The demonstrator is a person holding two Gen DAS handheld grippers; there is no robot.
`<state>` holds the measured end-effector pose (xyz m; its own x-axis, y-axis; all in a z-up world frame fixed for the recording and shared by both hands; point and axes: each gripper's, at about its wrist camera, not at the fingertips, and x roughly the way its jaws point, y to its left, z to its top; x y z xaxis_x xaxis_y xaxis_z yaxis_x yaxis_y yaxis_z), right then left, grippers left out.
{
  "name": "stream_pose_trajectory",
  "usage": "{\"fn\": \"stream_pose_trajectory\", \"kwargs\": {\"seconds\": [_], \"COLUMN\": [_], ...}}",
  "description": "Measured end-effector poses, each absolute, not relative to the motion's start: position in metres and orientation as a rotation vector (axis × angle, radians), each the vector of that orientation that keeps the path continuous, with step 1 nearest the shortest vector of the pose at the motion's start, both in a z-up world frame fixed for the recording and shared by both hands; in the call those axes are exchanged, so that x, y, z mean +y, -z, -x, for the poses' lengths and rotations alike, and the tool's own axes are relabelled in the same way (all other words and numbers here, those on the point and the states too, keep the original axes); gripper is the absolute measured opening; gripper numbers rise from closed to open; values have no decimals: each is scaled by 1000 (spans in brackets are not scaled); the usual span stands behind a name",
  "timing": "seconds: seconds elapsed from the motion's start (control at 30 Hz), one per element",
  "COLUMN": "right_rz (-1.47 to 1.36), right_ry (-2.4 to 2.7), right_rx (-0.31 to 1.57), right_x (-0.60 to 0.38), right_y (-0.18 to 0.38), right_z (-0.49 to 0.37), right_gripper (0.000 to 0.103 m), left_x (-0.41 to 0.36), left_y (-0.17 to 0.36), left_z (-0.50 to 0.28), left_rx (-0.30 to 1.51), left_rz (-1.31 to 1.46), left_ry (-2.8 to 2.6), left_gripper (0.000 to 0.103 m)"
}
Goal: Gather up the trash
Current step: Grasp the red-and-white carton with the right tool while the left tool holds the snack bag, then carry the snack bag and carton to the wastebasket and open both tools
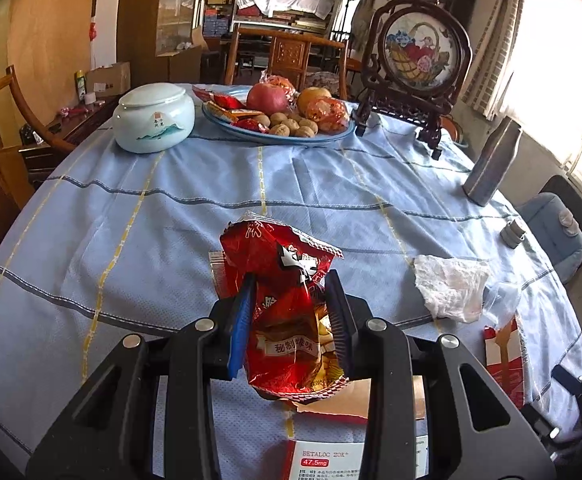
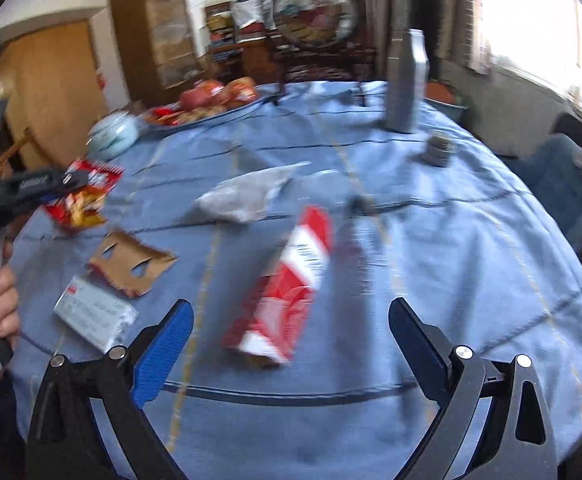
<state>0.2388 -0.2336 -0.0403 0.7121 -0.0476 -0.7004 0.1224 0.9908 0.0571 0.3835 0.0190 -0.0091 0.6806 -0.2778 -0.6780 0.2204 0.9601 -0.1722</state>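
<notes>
Left gripper [image 1: 291,296]: jaws were clamped on the red snack wrapper [image 1: 287,312], holding it up just above the tablecloth [image 1: 151,232].
Right gripper [image 2: 291,332]: jaws stood wide apart, gripping nothing, over the near edge of the cloth; this view was blurred.
Red-and-white carton [image 2: 287,284]: lay flat on the cloth, just beyond the right gripper's open jaws.
Crumpled tissue [image 1: 451,288]: sat on the cloth, to the right of the held wrapper.
Torn brown cardboard [image 2: 131,264]: lay left of the carton, with a white medicine box [image 2: 95,316] just nearer than it.
Fruit plate [image 1: 251,130]: stood at the far side of the cloth, a white lidded jar [image 1: 155,118] beside it on the left.
Grey bottle [image 1: 491,160]: stood upright near the cloth's right edge.
</notes>
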Motion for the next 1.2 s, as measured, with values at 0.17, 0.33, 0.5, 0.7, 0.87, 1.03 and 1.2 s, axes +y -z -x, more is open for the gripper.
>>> {"fn": "stream_pose_trajectory", "kwargs": {"seconds": [0.17,0.33,0.5,0.7,0.87,1.03,1.2], "right_rz": [-49,-120,-192,-182,-174,-176,-157], "right_ry": [75,98,80,17,-3,-5,-33], "right_rx": [833,853,776,773,776,790,785], "right_x": [-218,-239,-254,-250,-248,-249,-243], "right_y": [52,57,52,52,51,53,53], "right_z": [-263,-269,-258,-260,-260,-262,-262], "right_gripper": [64,17,2,2,6,8,2], "left_x": [21,18,15,4,-3,-4,2], "left_y": [12,13,19,29,42,53,43], "left_z": [-386,-388,-391,-395,-400,-405,-400], "left_rx": [790,810,834,873,918,961,912], "left_rz": [93,102,94,38,-11,-35,7], "left_ry": [296,321,316,305,284,256,294], "left_gripper": [36,36,37,47,66,67,31]}}
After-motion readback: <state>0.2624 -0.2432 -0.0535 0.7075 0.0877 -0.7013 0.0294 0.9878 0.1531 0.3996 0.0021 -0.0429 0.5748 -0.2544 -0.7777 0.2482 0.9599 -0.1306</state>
